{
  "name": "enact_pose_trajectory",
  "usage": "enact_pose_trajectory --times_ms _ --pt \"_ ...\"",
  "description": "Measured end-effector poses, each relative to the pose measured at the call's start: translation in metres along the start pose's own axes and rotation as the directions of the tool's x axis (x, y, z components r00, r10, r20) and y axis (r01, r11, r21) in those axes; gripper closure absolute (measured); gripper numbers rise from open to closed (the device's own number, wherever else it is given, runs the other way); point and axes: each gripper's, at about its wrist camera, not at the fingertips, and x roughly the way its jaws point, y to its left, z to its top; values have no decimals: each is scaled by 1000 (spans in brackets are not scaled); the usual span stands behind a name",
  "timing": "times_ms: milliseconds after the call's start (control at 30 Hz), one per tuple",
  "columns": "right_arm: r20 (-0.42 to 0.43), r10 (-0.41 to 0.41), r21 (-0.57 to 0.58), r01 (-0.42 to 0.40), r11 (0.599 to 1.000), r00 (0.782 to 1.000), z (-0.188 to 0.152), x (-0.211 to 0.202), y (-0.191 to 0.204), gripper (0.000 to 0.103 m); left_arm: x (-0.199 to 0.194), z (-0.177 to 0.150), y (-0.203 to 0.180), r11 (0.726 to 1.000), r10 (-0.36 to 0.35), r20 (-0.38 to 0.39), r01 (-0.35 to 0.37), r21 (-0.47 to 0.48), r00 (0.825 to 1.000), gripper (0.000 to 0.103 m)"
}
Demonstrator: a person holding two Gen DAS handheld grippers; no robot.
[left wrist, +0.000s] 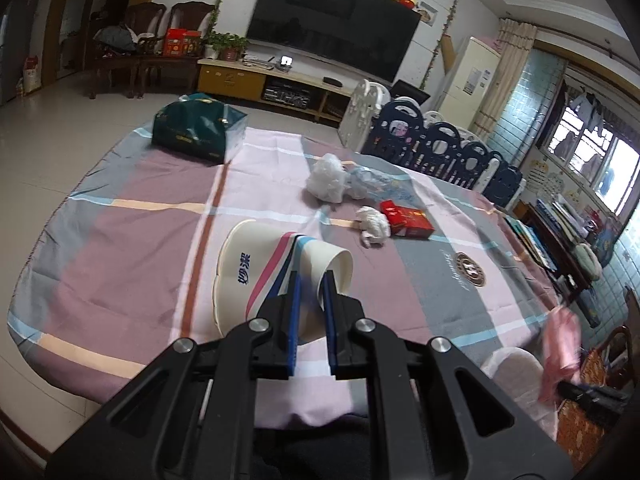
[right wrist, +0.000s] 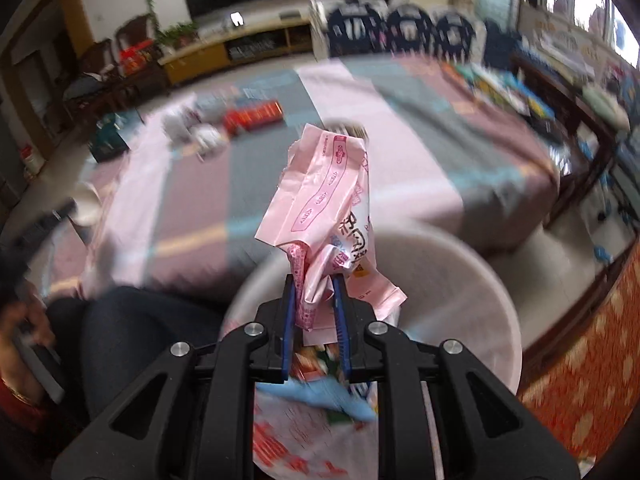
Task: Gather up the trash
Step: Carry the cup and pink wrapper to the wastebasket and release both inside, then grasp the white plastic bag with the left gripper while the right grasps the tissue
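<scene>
My left gripper [left wrist: 312,280] is shut on a crushed white paper cup [left wrist: 280,276] with pink and blue stripes, held just above the checked tablecloth [left wrist: 140,240]. My right gripper [right wrist: 314,282] is shut on a crumpled pink plastic wrapper [right wrist: 324,192] and holds it over a white trash bin [right wrist: 460,280] beside the table. The bin holds other wrappers [right wrist: 312,400]. The wrapper also shows in the left wrist view [left wrist: 560,344], with the bin [left wrist: 512,364] below it. On the table lie a white plastic bag wad [left wrist: 326,178], a crumpled tissue [left wrist: 372,224] and a red box [left wrist: 406,220].
A dark green gift bag [left wrist: 196,128] stands at the table's far left. A navy and white playpen fence [left wrist: 432,140] runs behind the table. A cluttered side table [left wrist: 560,236] stands to the right. A person's dark-trousered leg [right wrist: 132,328] is left of the bin.
</scene>
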Motion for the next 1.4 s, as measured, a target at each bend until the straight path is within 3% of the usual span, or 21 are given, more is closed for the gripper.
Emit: enact_pose_trajectory --times_ms 67,133,200,300,433,467,500,533,567,633,667,733,833,900,967,1133,1267,1400 --pt "-162 -9 41 16 999 987 -20 28 -16 79 -3 0 -18 995 -102 -33 103 4 994 91" --pt "-261 27 118 4 993 965 -33 42 -31 55 -5 -3 -43 978 -202 -82 205 33 976 91" --pt "-243 84 228 -27 973 966 -38 39 -48 37 -5 -10 -70 948 -299 -139 311 73 944 91" --pt "-125 97 371 -44 928 987 -33 15 -79 29 -2 -28 -114 878 -420 -253 460 128 872 91" --pt "0 54 463 -47 885 999 -24 -17 -113 29 3 -65 -174 752 -506 -435 627 201 745 90" --pt "15 35 471 -37 881 999 -23 -23 -118 28 6 -75 -186 728 -498 -479 648 221 723 76" --pt "23 17 476 -26 879 1000 -22 -27 -122 27 8 -83 -194 717 -486 -505 656 236 713 36" --pt "28 -1 477 -13 879 1000 -22 -30 -126 26 10 -92 -201 720 -457 -520 643 261 722 17" --pt "29 -12 477 -3 879 999 -22 -31 -127 26 9 -96 -203 733 -431 -507 617 285 746 7" --pt "27 -26 479 10 878 999 -24 -31 -132 26 12 -97 -200 740 -415 -497 601 303 762 6" --pt "24 -27 482 12 876 999 -23 -29 -133 26 16 -93 -195 760 -394 -484 573 307 781 6" --pt "19 -20 483 8 875 1000 -24 -25 -132 26 24 -77 -175 821 -349 -429 493 288 833 6" --pt "5 -8 462 5 887 1000 -21 -17 -123 26 40 -45 -130 910 -287 -338 366 198 896 6" --pt "-6 -1 433 4 901 1000 -18 -9 -112 26 53 -20 -94 963 -184 -266 228 145 946 6" --pt "-15 8 405 -2 914 1000 -12 -2 -103 26 66 3 -63 988 -98 -224 122 96 970 6" --pt "-22 48 358 -37 933 999 3 12 -78 26 112 79 -9 1000 12 -189 -16 -19 982 6" --pt "-32 57 342 -42 939 998 9 21 -62 26 169 123 -7 986 158 -192 -146 75 969 5" --pt "-56 31 278 -14 961 998 15 33 -43 26 235 142 -18 970 200 -240 -156 188 950 4"
